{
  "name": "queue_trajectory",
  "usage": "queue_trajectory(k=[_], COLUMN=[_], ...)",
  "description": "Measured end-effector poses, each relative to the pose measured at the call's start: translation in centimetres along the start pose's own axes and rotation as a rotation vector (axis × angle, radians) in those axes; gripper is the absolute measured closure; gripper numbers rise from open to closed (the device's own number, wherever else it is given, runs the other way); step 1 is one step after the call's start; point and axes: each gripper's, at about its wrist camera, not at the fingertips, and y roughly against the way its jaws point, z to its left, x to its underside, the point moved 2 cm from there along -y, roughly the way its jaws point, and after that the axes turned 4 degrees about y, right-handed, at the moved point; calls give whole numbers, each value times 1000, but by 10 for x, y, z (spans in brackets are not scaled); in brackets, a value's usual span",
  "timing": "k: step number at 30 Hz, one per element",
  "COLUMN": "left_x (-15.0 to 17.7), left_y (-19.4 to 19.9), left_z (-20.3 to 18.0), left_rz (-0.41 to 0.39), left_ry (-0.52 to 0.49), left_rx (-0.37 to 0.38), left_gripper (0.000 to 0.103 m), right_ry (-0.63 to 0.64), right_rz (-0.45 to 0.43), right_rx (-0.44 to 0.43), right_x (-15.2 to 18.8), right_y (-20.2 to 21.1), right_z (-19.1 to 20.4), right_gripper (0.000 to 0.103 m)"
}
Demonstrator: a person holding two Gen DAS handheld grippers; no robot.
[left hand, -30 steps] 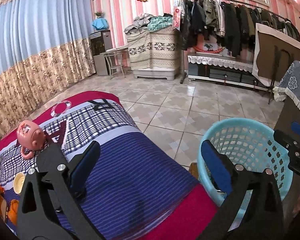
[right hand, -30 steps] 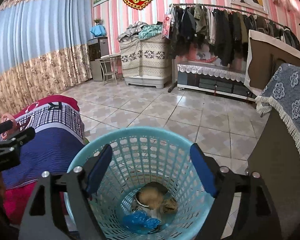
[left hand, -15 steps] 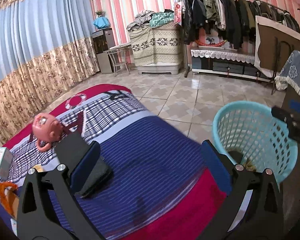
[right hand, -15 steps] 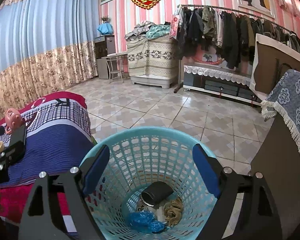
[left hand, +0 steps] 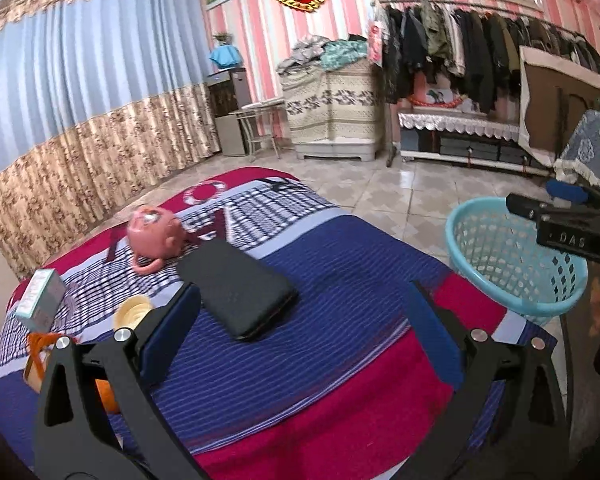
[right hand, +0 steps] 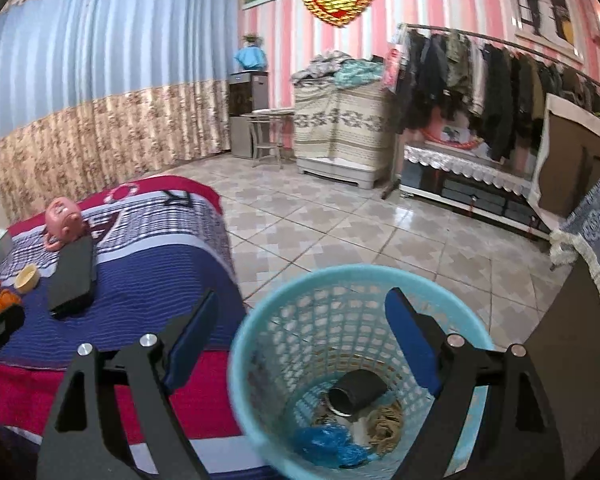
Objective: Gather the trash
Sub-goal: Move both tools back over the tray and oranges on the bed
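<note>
A light blue plastic basket (right hand: pixel 256 328) stands on the floor by the striped table (left hand: pixel 320 360); it also shows in the left wrist view (left hand: pixel 500 276). It holds a black cup (right hand: pixel 356 394), a blue plastic bag (right hand: pixel 328 446) and a brown crumpled scrap (right hand: pixel 386 426). My right gripper (right hand: pixel 300 344) is open and empty above the basket. My left gripper (left hand: pixel 300 332) is open and empty above the table. On the table lie a yellow cup (left hand: pixel 130 312), an orange object (left hand: pixel 38 344) and a small box (left hand: pixel 42 298).
A black flat case (left hand: pixel 240 288) and a pink teapot (left hand: pixel 152 236) lie on the table. A cloth-covered cabinet (right hand: pixel 596 280) is to the right of the basket. A clothes rack (left hand: pixel 480 48) and curtains (left hand: pixel 80 100) line the walls across the tiled floor (right hand: pixel 340 224).
My left gripper has swung left from the basket over the table, bringing the case, cup and box into view. My right gripper has shifted slightly right and stays above the basket.
</note>
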Motion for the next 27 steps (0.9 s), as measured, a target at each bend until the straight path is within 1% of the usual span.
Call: queue_trajectory(k=[1,2,3,6,9,13,14,16,17,21,25,27], left_x=[0,1,3,6,11,19,20,24,25,35,49,58], left_y=[4,7,11,22,32,44,45,49,51,60,67,73], left_z=[7,13,20,42,64,97,104,120,126,158,190,210], left_rz=[-9,-15,-21,-37,-40,-42,-40,-42,-47,-46,-37,-34], left_ry=[14,22,30,59,88,138,146,153,154,189,220,259], left_rx=[-7,-13,-20,-51,-64,-103,-115,-173,-186,-241,-311,-335], left_gripper=[5,5,5,5,5,5,5,5,5,5,5,5], right_ry=[5,10,18,45,46,81,101,129,133,105,72,66], right_rz=[-4,-9,-21,-39,-45,-46,-45,-44,-43,-28,-7,1], right_rx=[-9,-18,-23,-38,-83,-115,-122,-128,-134,-194,-248,-275], right_x=[-3,-4,-6,-11,-13,-14,-13,-12,-12,-9,-7,-6], right_y=[1,2,5,10,14,16,16,16,17,19,18,18], right_z=[6,12,19,38,57,85,94,109,115,136,152,162], right_gripper=[18,10,9,9,9,9,9,9,9,8,5,5])
